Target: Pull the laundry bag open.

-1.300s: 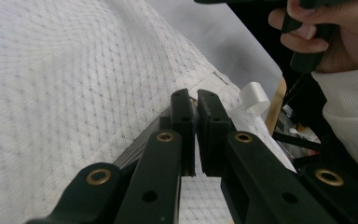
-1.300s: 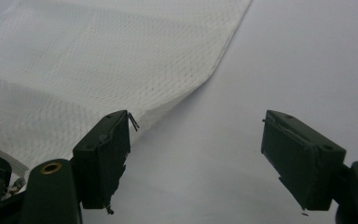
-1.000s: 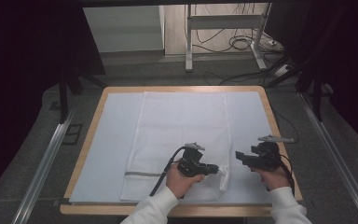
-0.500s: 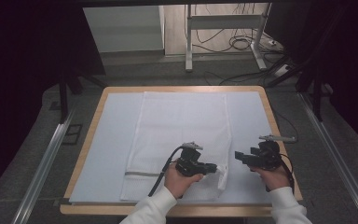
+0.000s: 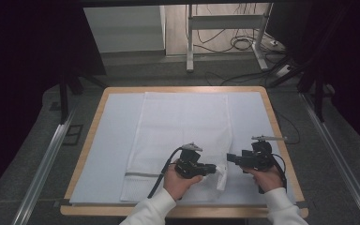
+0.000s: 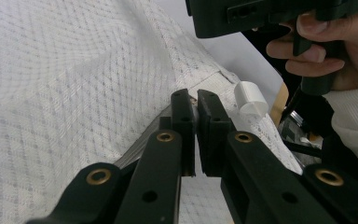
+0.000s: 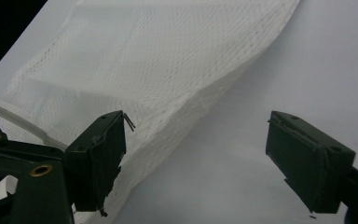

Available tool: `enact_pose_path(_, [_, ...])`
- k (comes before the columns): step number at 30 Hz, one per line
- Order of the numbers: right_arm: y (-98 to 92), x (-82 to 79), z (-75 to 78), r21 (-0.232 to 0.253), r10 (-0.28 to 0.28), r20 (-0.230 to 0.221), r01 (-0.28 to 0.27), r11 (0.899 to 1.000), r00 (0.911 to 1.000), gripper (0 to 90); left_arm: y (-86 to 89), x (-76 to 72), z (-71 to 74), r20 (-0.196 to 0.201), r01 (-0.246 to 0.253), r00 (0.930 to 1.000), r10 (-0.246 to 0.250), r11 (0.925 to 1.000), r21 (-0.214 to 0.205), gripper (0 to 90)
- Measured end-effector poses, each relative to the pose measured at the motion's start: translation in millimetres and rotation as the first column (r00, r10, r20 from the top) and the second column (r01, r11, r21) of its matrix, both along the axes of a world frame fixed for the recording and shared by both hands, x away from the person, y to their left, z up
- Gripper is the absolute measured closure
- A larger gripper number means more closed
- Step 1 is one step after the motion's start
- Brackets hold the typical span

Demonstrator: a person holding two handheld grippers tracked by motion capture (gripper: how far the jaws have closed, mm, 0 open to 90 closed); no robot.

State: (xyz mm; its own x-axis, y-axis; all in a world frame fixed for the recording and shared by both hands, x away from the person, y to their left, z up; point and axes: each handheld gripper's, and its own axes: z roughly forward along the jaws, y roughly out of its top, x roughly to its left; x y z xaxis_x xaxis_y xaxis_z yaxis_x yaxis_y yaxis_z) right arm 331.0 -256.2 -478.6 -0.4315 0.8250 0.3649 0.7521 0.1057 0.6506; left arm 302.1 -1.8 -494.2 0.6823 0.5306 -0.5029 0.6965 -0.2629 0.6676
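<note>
A white mesh bag [image 5: 183, 122] lies flat on a pale mat [image 5: 110, 140], its long side running away from me. My left gripper [image 5: 214, 169] is shut on the bag's near right corner, which it holds slightly raised. In the left gripper view [image 6: 196, 100] the jaws pinch the hem beside a small white tab [image 6: 249, 98]. My right gripper [image 5: 229, 158] hovers just right of that corner, pointing left. In its own view [image 7: 200, 158] the jaws stand wide apart with only mat and the bag's edge [image 7: 182, 107] between them.
The mat covers a wooden-rimmed table [image 5: 90, 136]. A grey band [image 5: 143, 174] crosses the bag near its front end. Metal rails [image 5: 47, 159] flank the table, and cables [image 5: 243, 44] lie on the floor behind it.
My right gripper has edged a little left, toward the held corner. The left gripper and the bag have stayed put.
</note>
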Motion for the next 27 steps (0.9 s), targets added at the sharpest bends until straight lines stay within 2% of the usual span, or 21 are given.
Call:
enact_pose_path(4, [3.1, 1.8, -1.4, 0.031, 0.007, -0.029, -0.006, 1.000, 0.9995, 19.2, -0.7, -0.3, -0.5, -0.001, 0.001, 1.0000, -0.001, 1.0000, 0.003, 87.0])
enact_pose_path(15, [19.2, 5.6, -8.5, 0.055, 0.018, -0.084, -0.014, 0.998, 0.9963, 21.2, -2.4, -0.9, -2.4, -0.001, 0.008, 1.0000, -0.008, 1.0000, 0.001, 87.0])
enact_pose_path(27, [31.3, 10.9, -22.4, 0.081, 0.037, -0.152, -0.025, 0.996, 0.9878, 27.4, -3.4, -0.9, -4.6, -0.001, 0.009, 1.0000, -0.009, 0.9999, 0.006, 86.9])
